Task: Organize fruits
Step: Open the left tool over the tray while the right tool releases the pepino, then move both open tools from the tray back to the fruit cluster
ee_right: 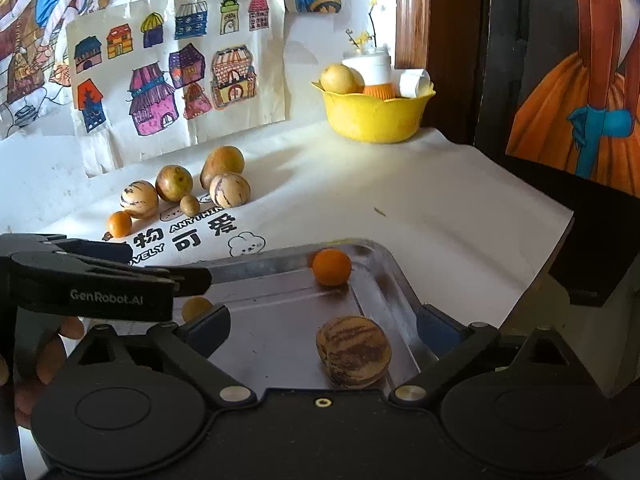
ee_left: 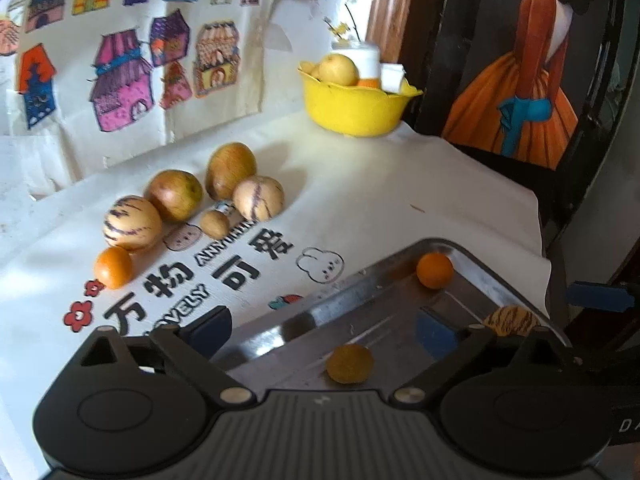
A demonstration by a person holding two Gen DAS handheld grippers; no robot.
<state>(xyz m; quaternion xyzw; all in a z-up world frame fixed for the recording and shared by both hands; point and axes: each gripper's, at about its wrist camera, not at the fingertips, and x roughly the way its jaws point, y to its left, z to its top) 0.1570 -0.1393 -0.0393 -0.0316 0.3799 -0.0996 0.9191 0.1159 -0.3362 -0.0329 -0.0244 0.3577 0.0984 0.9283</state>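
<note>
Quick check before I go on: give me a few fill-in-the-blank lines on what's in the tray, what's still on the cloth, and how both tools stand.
1. The metal tray holds ___ fruits, among them a striped melon.
2. On the cloth, ___ fruits still wait in a cluster.
3. The bowl at the back is coloured ___.
4. The left tool and right tool both stand ___, holding nothing.

Missing words: three; six; yellow; open
</note>
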